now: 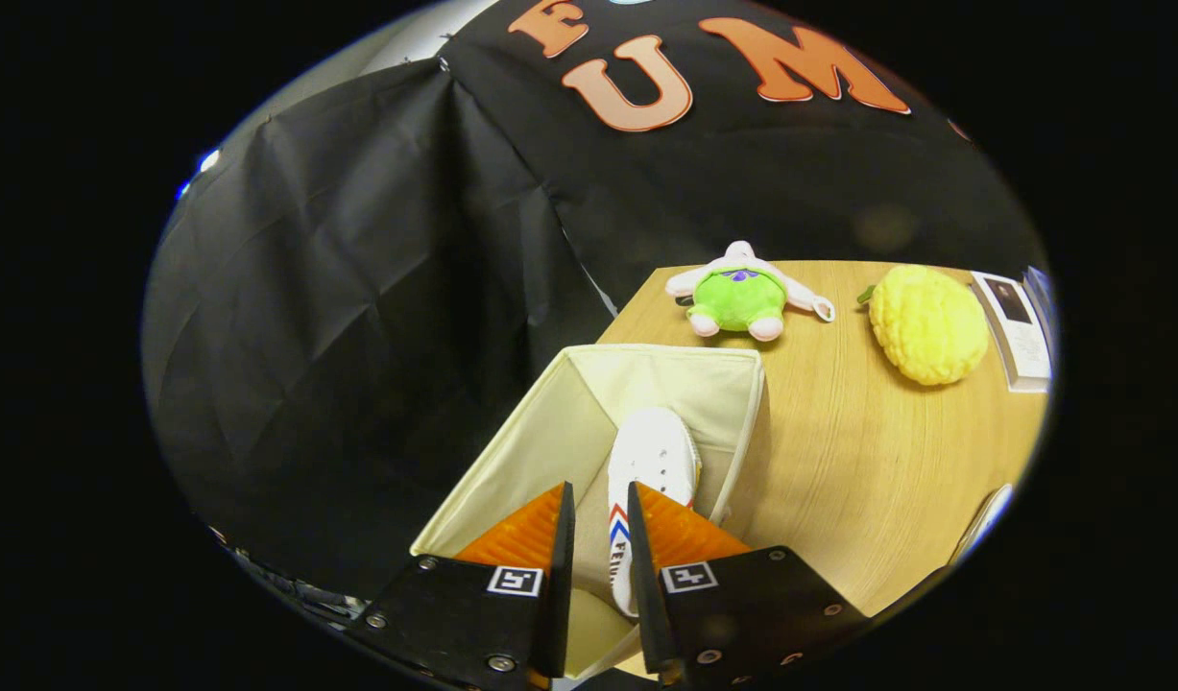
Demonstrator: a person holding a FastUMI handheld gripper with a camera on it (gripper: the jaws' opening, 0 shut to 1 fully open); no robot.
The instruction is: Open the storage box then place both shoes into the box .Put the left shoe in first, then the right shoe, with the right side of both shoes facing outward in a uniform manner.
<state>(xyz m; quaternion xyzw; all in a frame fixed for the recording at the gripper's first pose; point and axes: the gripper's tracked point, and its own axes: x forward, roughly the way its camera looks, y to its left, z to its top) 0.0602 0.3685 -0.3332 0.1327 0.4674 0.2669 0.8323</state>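
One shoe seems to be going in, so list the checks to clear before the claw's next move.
1. Storage box open: ok, no lid over it.
2. White shoe inside the box: ok, toe pointing away from the claw.
3. Claw's hold: cannot tell; the fingers flank the shoe with a gap, contact unclear.
4. Which shoe, and which side faces outward: cannot tell.
5. Room beside it for the second shoe: ok, free space on the left.
6. Plush toy and yellow fruit away from the box: ok.

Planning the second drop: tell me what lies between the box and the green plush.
In the gripper view, just bare wooden table separates the box from the plush. The gripper hangs over the box.
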